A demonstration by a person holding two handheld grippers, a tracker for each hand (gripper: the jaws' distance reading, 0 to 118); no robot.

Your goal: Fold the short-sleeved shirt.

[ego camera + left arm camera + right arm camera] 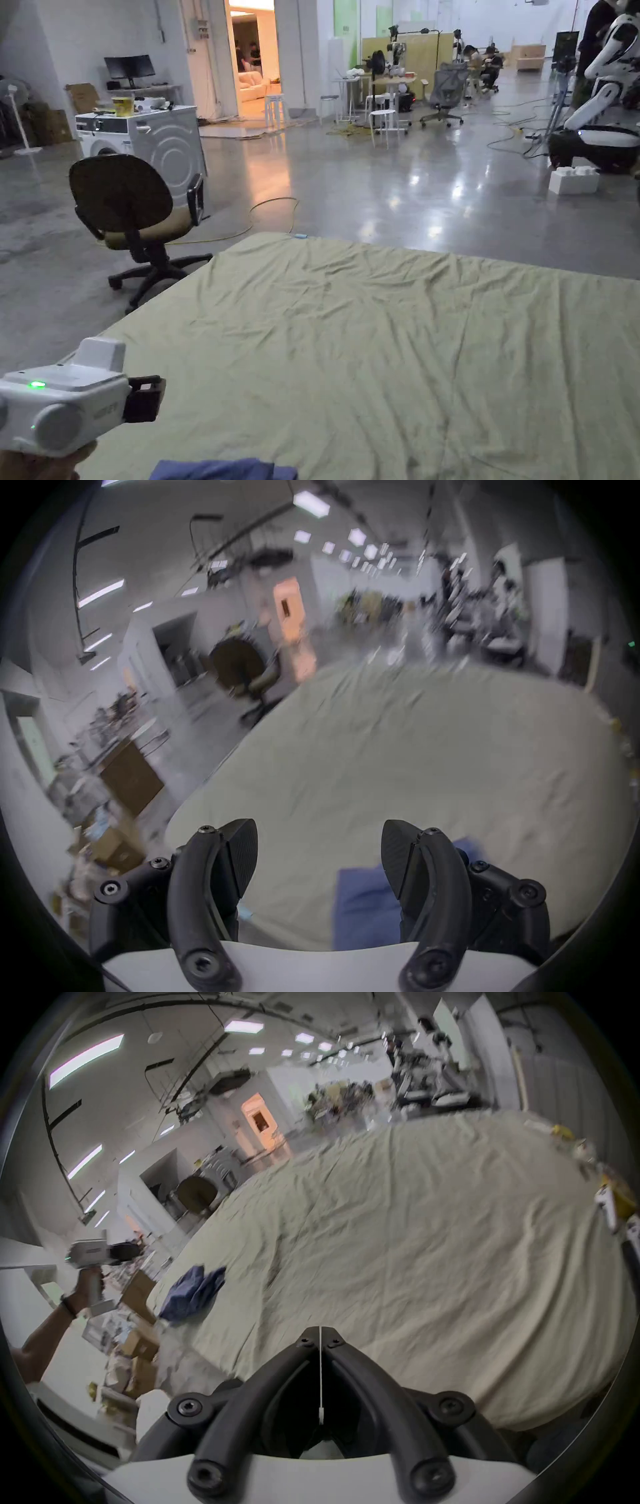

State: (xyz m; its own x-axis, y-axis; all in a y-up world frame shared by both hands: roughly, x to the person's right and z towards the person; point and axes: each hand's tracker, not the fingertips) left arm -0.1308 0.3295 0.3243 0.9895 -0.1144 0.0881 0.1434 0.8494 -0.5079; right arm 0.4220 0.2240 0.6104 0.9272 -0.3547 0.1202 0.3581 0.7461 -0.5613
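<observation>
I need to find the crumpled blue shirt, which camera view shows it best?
The right gripper view: the whole crumpled blue shirt lies bunched near the bed's edge. The head view catches just its top edge; the left gripper view blurs it behind one jaw.

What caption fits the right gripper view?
Shut right hand-held gripper over sheet; crumpled shirt near its left edge.

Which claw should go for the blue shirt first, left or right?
Left, most likely. The left claw is open and hovers right over the crumpled blue shirt at the near left corner of the sheet-covered table. The right claw is shut and sits farther off.
</observation>
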